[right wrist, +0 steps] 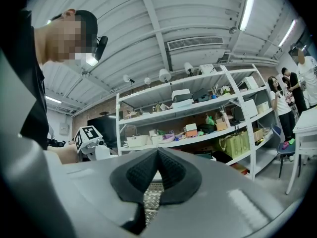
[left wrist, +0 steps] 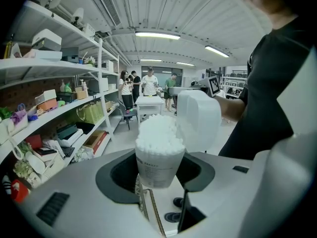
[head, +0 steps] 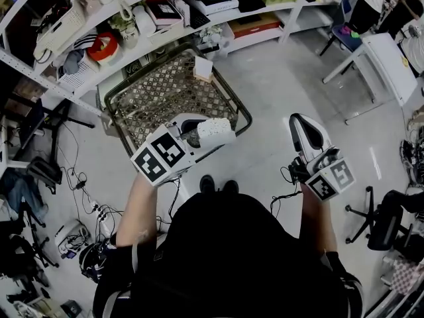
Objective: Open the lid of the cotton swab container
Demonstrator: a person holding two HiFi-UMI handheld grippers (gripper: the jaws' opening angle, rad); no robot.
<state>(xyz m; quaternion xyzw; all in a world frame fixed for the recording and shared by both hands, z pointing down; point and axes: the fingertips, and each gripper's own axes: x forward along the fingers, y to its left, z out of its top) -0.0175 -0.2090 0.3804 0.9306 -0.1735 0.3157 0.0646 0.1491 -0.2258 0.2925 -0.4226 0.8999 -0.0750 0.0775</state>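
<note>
Plainly, the long shelving [head: 139,18] is the biggest thing here, crossing the head view from 9 to 1 o'clock. A wire basket [head: 149,70] stands on the floor [head: 285,78] just below it, at 11 o'clock. The left gripper [head: 199,134] shows against the basket's near edge, its jaws spread and gripping the cotton swab container [left wrist: 157,166], which stands upright between them. The right gripper [head: 306,130] is well apart at 3 o'clock, its jaws closed on nothing. In the left gripper view the hinged lid [left wrist: 199,119] is tipped back at 1 o'clock of the container's mouth. The packed swab heads [left wrist: 159,133] are bare, so the opening looks done or nearly so.

To finish well, I judge the left hold should be level and firm on the tapered wall. Any last push should come from the closed right tip against the lid's free edge, gently, so that no swabs spill. Open floor lies from 12 to 3 o'clock. The basket rim is close beneath the left gripper, and the person's body crowds 6 o'clock.
</note>
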